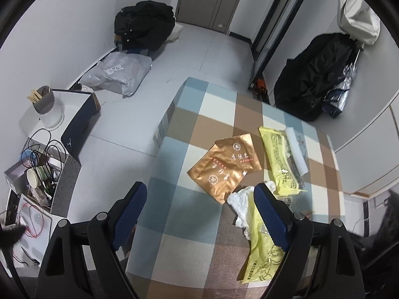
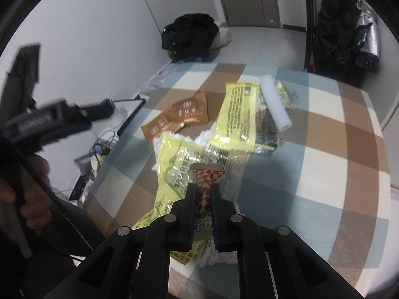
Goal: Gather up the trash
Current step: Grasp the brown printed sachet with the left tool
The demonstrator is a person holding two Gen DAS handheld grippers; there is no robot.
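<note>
Right claw (image 2: 203,186) pinching red-patterned wrapper (image 2: 208,175) — left claw (image 1: 199,199) spread wide.

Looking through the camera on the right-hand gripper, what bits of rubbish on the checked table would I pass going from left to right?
Brown foil packets → yellow wrapper with black print → white paper roll. I left out the yellow wrapper and crumpled tissue nearer the camera, since they overlap the others.

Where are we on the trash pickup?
Nothing visibly binned yet. In hand: right gripper is clamped on a red-and-white wrapper. Left gripper is open, holding nothing. Left on the table: bronze packet, two yellow wrappers, tissue, white roll.
</note>
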